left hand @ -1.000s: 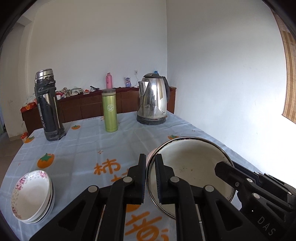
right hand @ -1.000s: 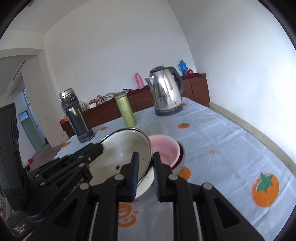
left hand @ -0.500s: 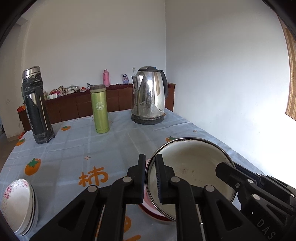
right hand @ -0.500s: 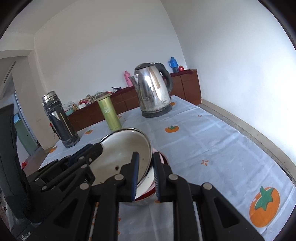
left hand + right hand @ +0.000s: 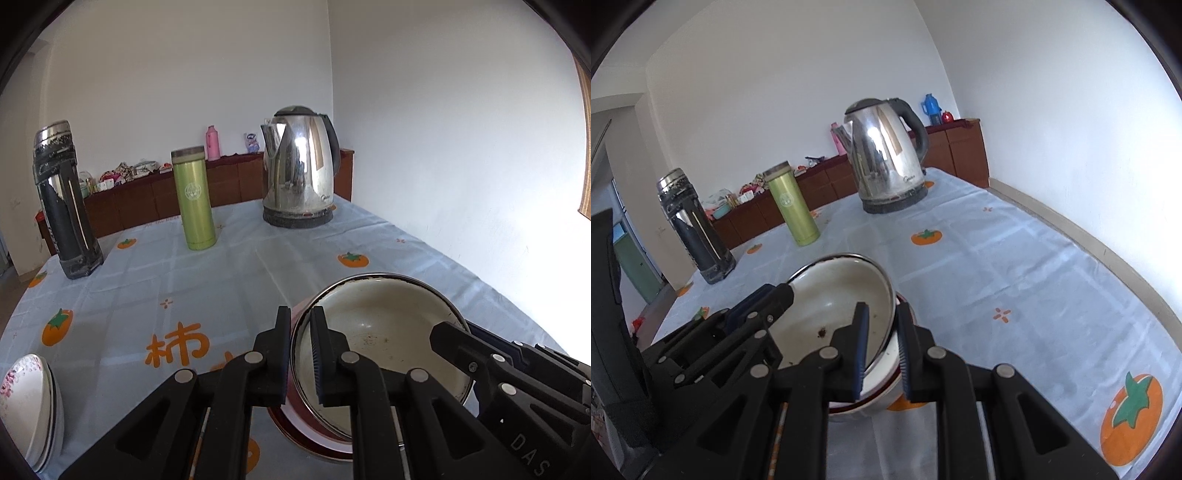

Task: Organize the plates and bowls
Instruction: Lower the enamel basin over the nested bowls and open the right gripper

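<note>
Held bowl: a cream enamel bowl (image 5: 376, 332) with a dark metal rim is hanging tilted just over the stacked bowls at the near right of the bench (image 5: 229, 266); whether it is touching them I cannot tell.
Its inside: nothing is sitting in it but brown specks and worn stains on the cream wall.
Bowls under it: a pink bowl (image 5: 297, 312) is nesting in a white bowl with a red rim (image 5: 877, 397), standing on the cloth.
Left gripper (image 5: 300, 350): its fingers are pinching the enamel bowl's left rim, one pad inside and one outside.
Right gripper (image 5: 882, 350): its fingers are pinching the opposite rim of the same bowl in the same way.
Flowered bowls (image 5: 27, 402): a small stack of white bowls with pink flower print is sitting at the near left edge of the bench, well apart from the held bowl.
Far side: a steel kettle (image 5: 299, 166) is standing on its base at the far right, a green flask (image 5: 195, 197) upright to its left, and a black and steel thermos (image 5: 64, 203) further left.
Cloth: a pale blue tablecloth (image 5: 1015, 258) with orange persimmons is covering the bench.
</note>
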`<control>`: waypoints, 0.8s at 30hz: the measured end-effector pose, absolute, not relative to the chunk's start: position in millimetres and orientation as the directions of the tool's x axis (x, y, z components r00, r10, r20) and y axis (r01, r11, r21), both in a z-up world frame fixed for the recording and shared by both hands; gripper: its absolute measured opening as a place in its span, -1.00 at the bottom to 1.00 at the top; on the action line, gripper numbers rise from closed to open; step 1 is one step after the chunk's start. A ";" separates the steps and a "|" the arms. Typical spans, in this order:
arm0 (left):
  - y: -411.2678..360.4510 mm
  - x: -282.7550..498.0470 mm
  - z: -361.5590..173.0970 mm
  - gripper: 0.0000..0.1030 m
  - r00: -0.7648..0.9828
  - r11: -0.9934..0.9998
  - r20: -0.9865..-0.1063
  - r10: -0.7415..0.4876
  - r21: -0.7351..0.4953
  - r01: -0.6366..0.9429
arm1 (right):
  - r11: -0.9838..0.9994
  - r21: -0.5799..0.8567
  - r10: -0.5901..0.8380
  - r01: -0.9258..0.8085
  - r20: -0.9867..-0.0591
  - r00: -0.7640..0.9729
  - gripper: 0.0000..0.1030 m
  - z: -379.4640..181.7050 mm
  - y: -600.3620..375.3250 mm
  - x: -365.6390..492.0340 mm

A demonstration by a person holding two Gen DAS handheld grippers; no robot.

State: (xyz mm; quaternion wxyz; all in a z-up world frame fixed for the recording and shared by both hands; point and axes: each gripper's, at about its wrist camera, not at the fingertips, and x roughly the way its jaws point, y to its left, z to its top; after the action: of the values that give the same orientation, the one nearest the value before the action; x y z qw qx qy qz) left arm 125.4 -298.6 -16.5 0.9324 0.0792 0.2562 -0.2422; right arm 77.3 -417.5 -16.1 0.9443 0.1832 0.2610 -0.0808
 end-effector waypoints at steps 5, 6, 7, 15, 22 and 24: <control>-298.4 127.8 -18.0 -0.77 0.754 0.872 -0.517 -0.404 0.030 0.488 | 0.921 0.300 -0.055 0.247 -0.529 0.847 -0.72 -19.2 -417.2 79.5; -298.6 127.7 -18.3 -0.77 0.755 0.872 -0.517 -0.403 0.032 0.488 | 0.921 0.301 -0.054 0.247 -0.529 0.847 -0.72 -19.3 -417.4 79.5; -298.9 127.6 -18.9 -0.77 0.757 0.873 -0.517 -0.400 0.035 0.486 | 0.922 0.300 -0.053 0.246 -0.529 0.847 -0.72 -19.9 -417.7 80.1; -299.0 134.6 -26.3 -0.77 0.749 0.882 -0.544 -0.379 0.032 0.469 | 0.928 0.287 -0.044 0.239 -0.552 0.833 -0.72 -27.6 -415.8 86.4; -299.2 136.1 -29.9 -0.77 0.753 0.886 -0.548 -0.364 0.045 0.461 | 0.934 0.267 -0.057 0.238 -0.546 0.836 -0.72 -28.7 -414.1 87.7; -298.5 135.4 -29.6 -0.77 0.755 0.885 -0.543 -0.367 0.045 0.463 | 0.937 0.253 -0.068 0.240 -0.543 0.837 -0.67 -30.1 -413.5 88.3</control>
State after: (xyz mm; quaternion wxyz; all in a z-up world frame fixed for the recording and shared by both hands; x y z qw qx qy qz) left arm 135.4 -298.5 -29.6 0.9326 0.0887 0.2701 -0.2225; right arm 88.3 -413.5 -30.1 0.9454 0.1572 0.2735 -0.0814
